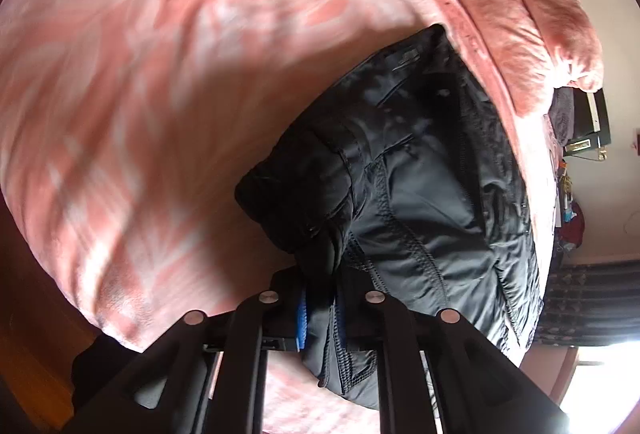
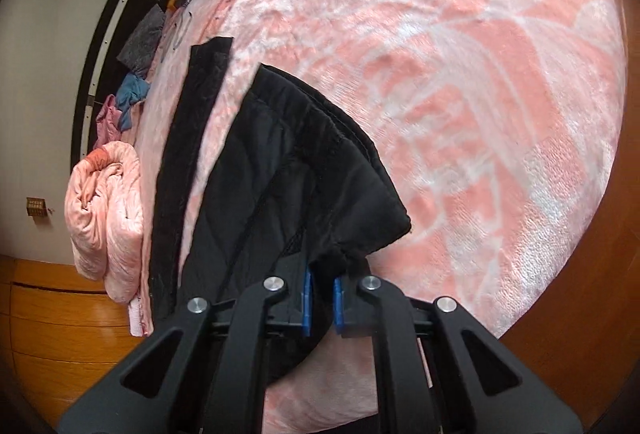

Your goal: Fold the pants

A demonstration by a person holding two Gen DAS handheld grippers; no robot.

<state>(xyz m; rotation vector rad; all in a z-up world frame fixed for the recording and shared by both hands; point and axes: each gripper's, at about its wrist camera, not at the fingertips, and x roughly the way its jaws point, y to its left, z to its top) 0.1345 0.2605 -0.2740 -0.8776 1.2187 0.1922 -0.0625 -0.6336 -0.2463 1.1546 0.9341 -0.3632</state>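
Black quilted pants (image 1: pixel 420 169) lie on a pink and white patterned blanket (image 1: pixel 160 73). My left gripper (image 1: pixel 320 314) is shut on a bunched edge of the pants, and the cloth is lifted and pulled toward the camera. In the right wrist view the pants (image 2: pixel 280 185) also rise from the blanket (image 2: pixel 480 93). My right gripper (image 2: pixel 320 298) is shut on another edge of the pants, with cloth pinched between its blue pads (image 2: pixel 307 298). A narrow black strip of the pants (image 2: pixel 188 153) lies flat to the left.
A rolled pink quilt (image 1: pixel 520 1) lies along the bed's far side and also shows in the right wrist view (image 2: pixel 108 213). Loose clothes (image 2: pixel 136 73) lie at the bed's edge by a dark headboard (image 2: pixel 100 45). Wooden floor (image 2: pixel 60 334) lies beside the bed.
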